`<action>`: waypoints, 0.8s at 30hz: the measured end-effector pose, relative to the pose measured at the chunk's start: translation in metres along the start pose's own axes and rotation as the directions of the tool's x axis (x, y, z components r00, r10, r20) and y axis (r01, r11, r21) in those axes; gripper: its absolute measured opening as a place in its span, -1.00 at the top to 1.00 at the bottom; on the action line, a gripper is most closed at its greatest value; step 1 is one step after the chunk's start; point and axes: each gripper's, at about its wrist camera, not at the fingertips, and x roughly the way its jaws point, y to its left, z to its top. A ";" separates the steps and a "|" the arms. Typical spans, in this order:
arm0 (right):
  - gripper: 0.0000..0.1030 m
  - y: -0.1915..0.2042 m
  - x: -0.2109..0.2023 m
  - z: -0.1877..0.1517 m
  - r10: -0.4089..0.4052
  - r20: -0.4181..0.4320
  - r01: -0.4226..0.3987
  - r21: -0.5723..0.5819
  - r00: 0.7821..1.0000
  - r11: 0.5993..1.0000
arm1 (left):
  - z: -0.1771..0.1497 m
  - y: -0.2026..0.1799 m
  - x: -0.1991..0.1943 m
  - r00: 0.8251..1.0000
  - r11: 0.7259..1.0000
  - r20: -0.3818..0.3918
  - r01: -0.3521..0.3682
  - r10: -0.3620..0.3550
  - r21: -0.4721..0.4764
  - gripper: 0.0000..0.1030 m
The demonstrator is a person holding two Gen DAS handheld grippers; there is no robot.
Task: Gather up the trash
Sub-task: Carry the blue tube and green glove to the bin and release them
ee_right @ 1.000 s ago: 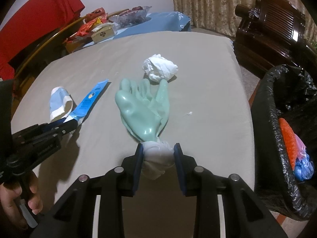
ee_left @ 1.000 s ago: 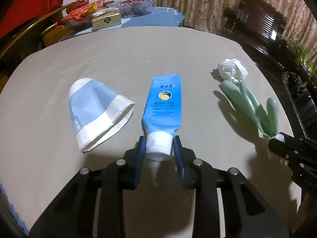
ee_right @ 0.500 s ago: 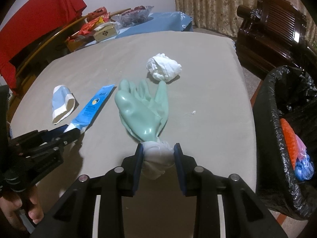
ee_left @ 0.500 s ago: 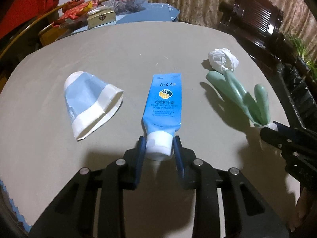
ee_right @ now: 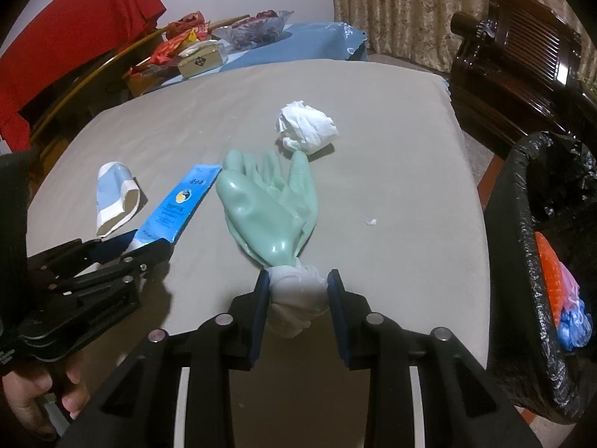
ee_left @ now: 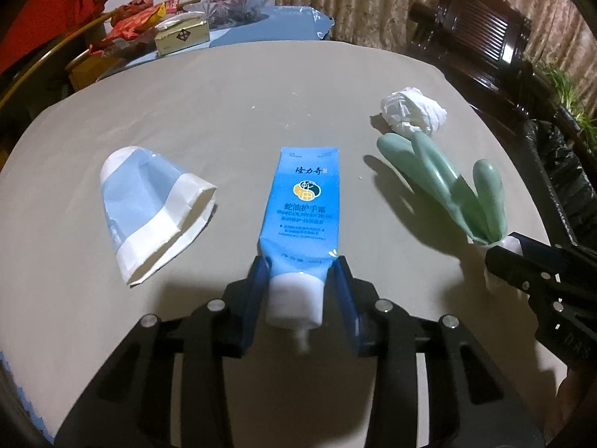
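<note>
A blue hand-cream tube lies flat on the grey table. Its white cap sits between the jaws of my left gripper, whose pads stand slightly off the cap. A pale green rubber glove lies puffed up on the table, and my right gripper is shut on its bunched white cuff. A crumpled white tissue rests just beyond the glove's fingers. Left of the tube lies a squashed blue-and-white paper cup.
A bin lined with a black bag stands off the table's right edge with orange, pink and blue rubbish inside. A dark wooden chair is behind it. Snack packets and a box sit on a blue surface beyond the far edge.
My left gripper's jaws have widened a little around the tube's cap. The right gripper keeps its hold on the glove cuff and has not moved.
</note>
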 end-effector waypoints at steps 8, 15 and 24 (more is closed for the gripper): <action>0.40 0.005 -0.015 0.000 0.008 0.016 -0.008 -0.006 1.000 1.000 | -0.004 -0.002 -0.030 0.999 0.999 0.038 -0.024 0.024 -0.022 0.32; 0.40 0.007 -0.042 -0.005 0.016 0.047 -0.016 -0.005 0.999 1.000 | -0.022 -0.004 -0.077 0.997 0.998 0.069 -0.041 0.044 -0.056 0.34; 0.40 0.005 -0.082 0.000 0.015 0.110 -0.014 -0.004 0.994 1.000 | -0.028 -0.016 -0.120 0.993 0.998 0.108 -0.036 0.042 -0.057 0.40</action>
